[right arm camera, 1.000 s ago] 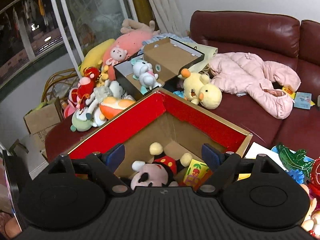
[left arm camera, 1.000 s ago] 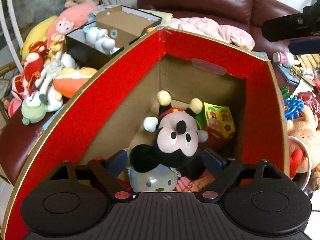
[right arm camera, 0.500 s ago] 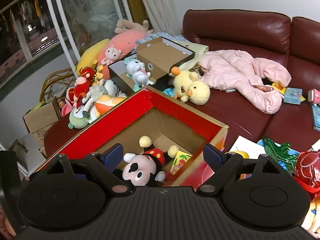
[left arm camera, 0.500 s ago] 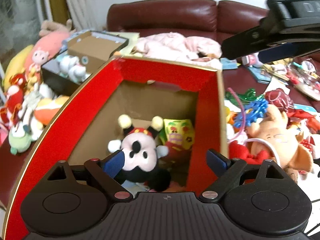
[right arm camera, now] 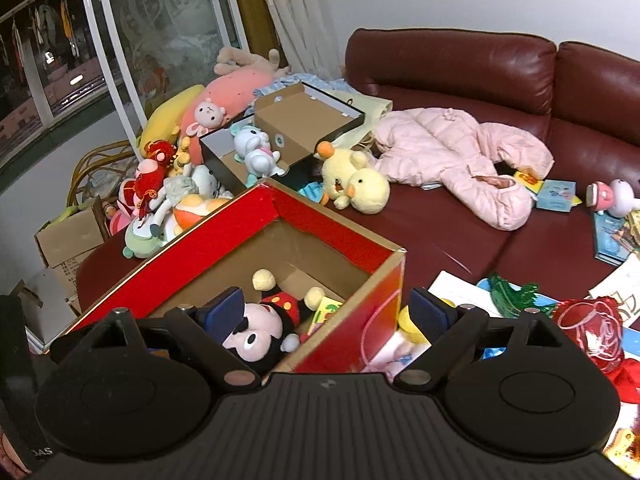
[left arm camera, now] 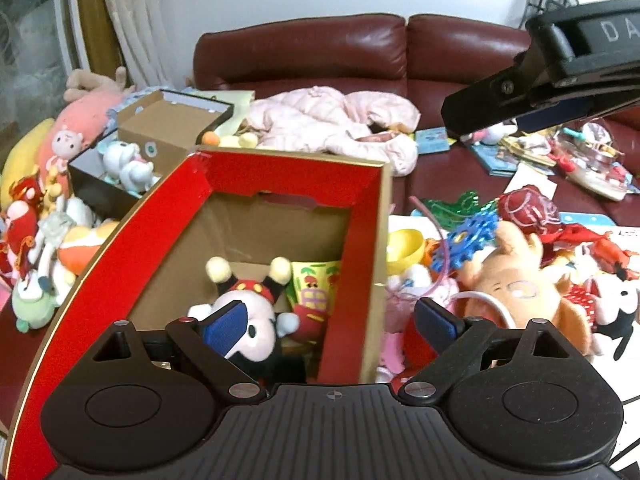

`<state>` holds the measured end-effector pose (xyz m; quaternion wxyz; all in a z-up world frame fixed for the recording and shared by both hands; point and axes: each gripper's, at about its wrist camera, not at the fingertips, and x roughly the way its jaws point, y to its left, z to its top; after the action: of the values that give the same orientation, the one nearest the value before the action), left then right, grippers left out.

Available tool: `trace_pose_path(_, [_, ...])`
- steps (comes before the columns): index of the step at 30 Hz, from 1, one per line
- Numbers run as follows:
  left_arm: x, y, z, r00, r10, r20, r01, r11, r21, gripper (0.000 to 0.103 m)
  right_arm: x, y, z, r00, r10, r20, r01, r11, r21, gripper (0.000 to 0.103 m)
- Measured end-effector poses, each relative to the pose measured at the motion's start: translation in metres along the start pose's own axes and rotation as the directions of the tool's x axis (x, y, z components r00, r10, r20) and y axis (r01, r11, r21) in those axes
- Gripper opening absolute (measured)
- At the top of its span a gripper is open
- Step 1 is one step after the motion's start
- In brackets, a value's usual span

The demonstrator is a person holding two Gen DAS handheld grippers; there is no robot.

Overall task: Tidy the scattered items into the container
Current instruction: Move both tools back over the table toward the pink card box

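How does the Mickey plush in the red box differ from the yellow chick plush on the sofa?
The Mickey plush lies inside the red box, feet pointing to the far wall; the yellow chick plush lies outside it on the sofa. Mickey is black, pink-faced and in red shorts; the chick is pale yellow with orange parts. Mickey is partly hidden by a tong pad; the chick is in full view. Both are soft toys, untouched by either tongs.

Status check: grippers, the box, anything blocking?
Both grippers, left and right, open, empty. Mouse doll inside red box. Toy pile right of box, unobstructed.
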<state>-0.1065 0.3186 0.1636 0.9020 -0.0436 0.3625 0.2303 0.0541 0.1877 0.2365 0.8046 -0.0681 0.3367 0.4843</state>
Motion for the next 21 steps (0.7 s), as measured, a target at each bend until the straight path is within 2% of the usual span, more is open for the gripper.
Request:
trace_pose_path(6, [-0.01,-0.027,0.003,1.0,-0.007,0.014,0.006,0.998,0.069,0.098,-0.027,-0.02,-0.012,0.999,-0.025,0.025,0.025,1.0,0.011,0.094])
trace_pose_path(10, [-0.012,-0.049,0.002,0.999,-0.028,0.016,0.026,0.995,0.101,0.099,-0.045,-0.045,-0.021,0.996,-0.081,0.022,0.08,0.996,0.043,0.094])
trace_pose_path(16, [-0.006,-0.097,-0.006,0.996,-0.094,0.003,0.092,0.981,0.171,0.099,-0.082,-0.087,-0.046,0.982,-0.187,0.015,0.185,0.98,0.075,0.094])
trace_pose_path(21, [0.002,-0.141,-0.016,0.987,-0.159,-0.015,0.158,0.961,0.227,0.099,-0.108,-0.129,-0.08,0.965,-0.264,0.006,0.259,0.95,0.175,0.095])
